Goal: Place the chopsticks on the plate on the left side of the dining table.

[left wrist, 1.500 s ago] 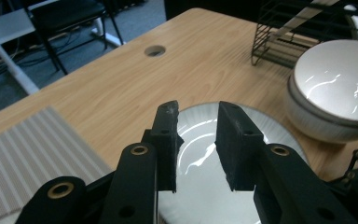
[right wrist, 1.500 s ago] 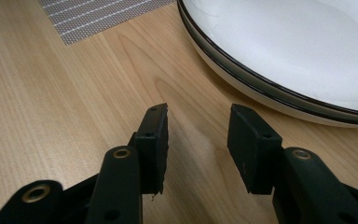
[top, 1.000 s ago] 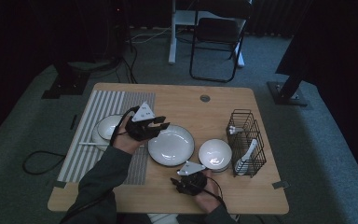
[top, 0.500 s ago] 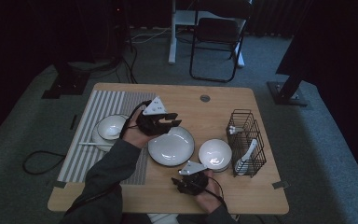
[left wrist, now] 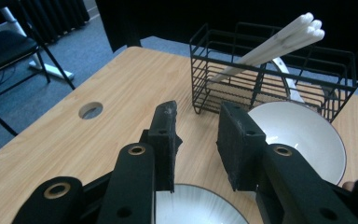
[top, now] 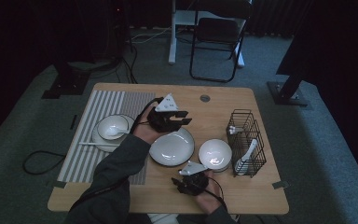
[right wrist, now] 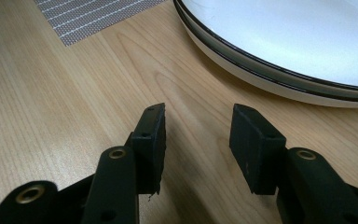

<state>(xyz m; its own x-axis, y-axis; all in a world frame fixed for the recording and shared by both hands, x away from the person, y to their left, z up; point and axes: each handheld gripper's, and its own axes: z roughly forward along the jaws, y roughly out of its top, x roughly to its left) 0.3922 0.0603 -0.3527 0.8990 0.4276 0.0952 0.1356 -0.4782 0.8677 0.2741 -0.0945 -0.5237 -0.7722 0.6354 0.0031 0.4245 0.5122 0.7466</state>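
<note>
Plate point(top: 171, 147), round and so without a long axis or heading, lies flat and face up at the middle of the table point(top: 214, 112). It is white with a thin dark rim line. The left gripper point(top: 179, 119) hangs just above the plate's far edge, jaws parted with nothing between them, aimed across the table toward the basket point(top: 246, 142); in the left gripper view the plate's rim point(left wrist: 200, 205) shows right below the jaws. The right gripper point(top: 182, 183) sits low at the plate's near side, just off the rim and not touching it, jaws likewise apart and empty; in the right gripper view the plate point(right wrist: 279, 42) lies ahead of and to the right of the jaws.

To the right of the plate, just beside it, stands a white bowl point(top: 215, 154), and beyond that the black wire basket with white spoons point(top: 243, 157) leaning in it. To the left of the plate a striped mat point(top: 100, 105) carries a smaller bowl point(top: 112, 127) on a saucer, with a spoon in it. Beyond the plate, near the far edge, the table has a round hole point(top: 205, 98).
</note>
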